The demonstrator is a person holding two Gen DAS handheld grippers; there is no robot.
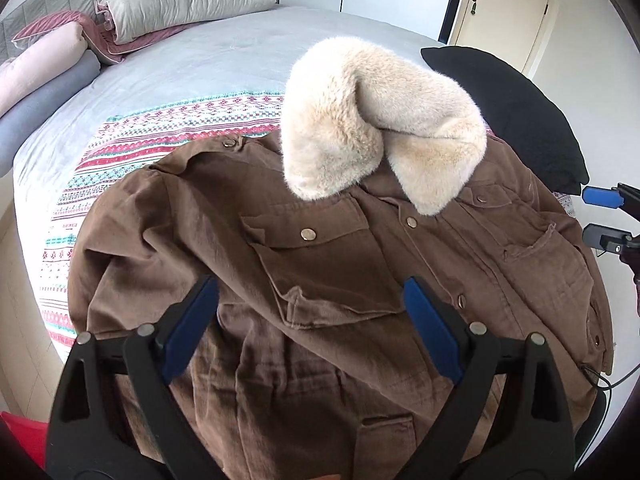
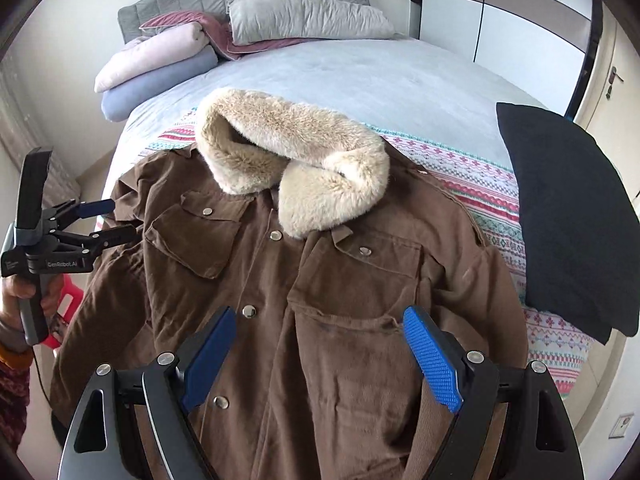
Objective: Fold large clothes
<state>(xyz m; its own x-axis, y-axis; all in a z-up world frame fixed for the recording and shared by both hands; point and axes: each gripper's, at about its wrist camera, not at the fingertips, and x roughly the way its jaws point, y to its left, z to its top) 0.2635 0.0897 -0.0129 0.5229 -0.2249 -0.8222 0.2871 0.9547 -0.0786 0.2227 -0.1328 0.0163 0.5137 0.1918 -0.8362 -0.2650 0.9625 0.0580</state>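
Garment: brown jacket (image 2: 320,300) with a cream fur collar (image 2: 288,156), lying front-up and buttoned on the patterned blanket (image 2: 480,200) at the foot of the bed (image 2: 380,76).
Left gripper (image 1: 312,320): jaws spread wide, nothing between them, hovering over the chest pocket.
Right gripper (image 2: 320,360): jaws likewise wide apart and empty, above the lower front.
Handling: thick, soft cloth, probably heavy for its size; it should drape and sag rather than hold a crease, and the bulky collar will resist lying flat.
Suggested hold: shoulder seams or sleeve cuffs, taking a full pinch of fabric.
Neighbour: black pillow (image 2: 568,216) just beside the jacket.
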